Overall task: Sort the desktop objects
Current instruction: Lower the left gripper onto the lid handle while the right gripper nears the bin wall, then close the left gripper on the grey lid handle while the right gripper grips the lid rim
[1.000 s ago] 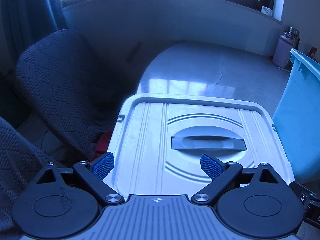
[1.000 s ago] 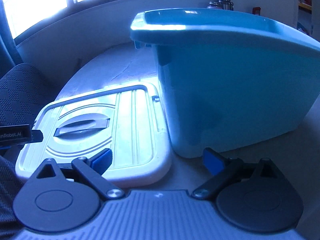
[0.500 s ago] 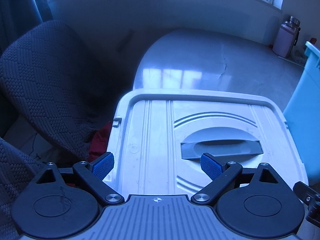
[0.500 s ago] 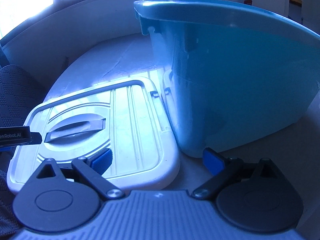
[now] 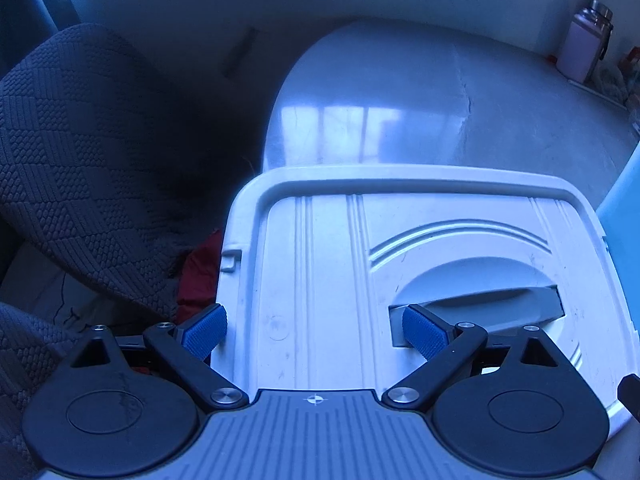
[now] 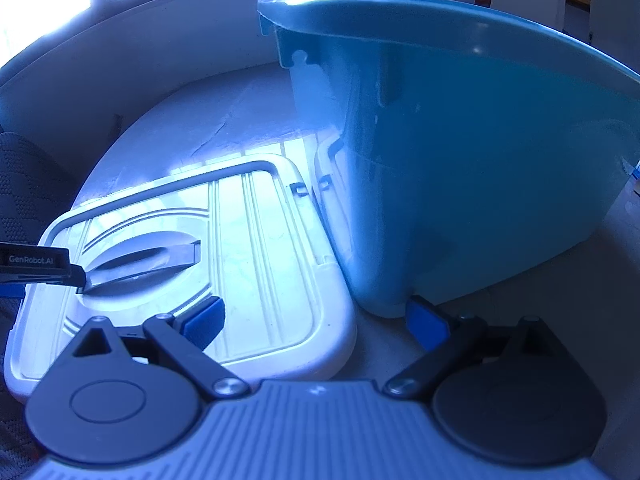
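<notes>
A white plastic bin lid (image 5: 320,272) with a grey recessed handle (image 5: 500,304) lies flat on the grey table. My left gripper (image 5: 314,334) is open, low over the lid's near left part; its right pad sits at the handle's left end. The lid also shows in the right wrist view (image 6: 256,248), beside a tall blue storage bin (image 6: 460,160). My right gripper (image 6: 316,322) is open and empty, spanning the gap between the lid's near right corner and the bin's base. The left gripper's tip (image 6: 44,268) shows at the lid handle (image 6: 140,264).
A dark quilted chair (image 5: 88,152) stands left of the table edge, with something red (image 5: 200,276) below it. A pink bottle (image 5: 582,44) stands at the far right by the wall. The table's curved edge (image 5: 276,120) runs behind the lid.
My left gripper has moved forward, down and left over the lid, so its right pad now reaches the handle. My right gripper has moved closer to the bin and the lid.
</notes>
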Motion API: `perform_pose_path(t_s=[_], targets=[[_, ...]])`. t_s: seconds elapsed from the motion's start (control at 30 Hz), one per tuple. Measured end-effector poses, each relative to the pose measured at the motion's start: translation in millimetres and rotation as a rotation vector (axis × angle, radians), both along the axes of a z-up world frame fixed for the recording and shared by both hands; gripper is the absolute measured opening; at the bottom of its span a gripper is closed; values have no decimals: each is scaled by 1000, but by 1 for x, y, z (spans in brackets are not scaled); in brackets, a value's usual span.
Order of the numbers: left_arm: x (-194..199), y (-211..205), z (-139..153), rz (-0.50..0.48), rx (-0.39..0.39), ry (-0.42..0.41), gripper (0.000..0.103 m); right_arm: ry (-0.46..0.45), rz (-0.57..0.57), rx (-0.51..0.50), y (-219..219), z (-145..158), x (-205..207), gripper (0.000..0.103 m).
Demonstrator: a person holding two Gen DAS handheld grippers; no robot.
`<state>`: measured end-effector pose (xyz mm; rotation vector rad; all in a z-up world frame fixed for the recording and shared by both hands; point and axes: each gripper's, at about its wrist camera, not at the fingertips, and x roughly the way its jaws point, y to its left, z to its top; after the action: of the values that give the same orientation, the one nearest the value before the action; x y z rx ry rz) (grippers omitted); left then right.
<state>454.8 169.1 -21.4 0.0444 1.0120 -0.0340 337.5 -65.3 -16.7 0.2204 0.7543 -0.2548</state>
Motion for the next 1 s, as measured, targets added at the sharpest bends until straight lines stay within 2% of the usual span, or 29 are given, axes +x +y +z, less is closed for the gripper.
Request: perform_pose_path(t_s=[0.13, 0.3, 0.53, 0.6, 0.7, 0.93, 1.0], targets=[[1, 6, 1, -4, -7, 20, 98, 1, -10, 3, -1, 2, 1, 97], [7, 22, -3, 18, -84, 63, 102, 4, 2, 1, 1, 1, 1, 97], [17, 57, -21, 75, -331, 145, 103, 7, 6, -8, 1, 2, -1, 97], [14, 62, -24, 82, -374, 145, 103, 10, 5, -10, 1, 2, -2, 97], [10, 60, -23, 49, -358, 117, 103, 11, 4, -14, 1, 2, -3, 97], [9, 44, -7, -44, -241, 97, 103, 2, 9, -23, 1, 4, -3, 97], [10, 50, -6, -41, -253, 107, 103, 2, 7, -24, 0, 4, -3, 97]])
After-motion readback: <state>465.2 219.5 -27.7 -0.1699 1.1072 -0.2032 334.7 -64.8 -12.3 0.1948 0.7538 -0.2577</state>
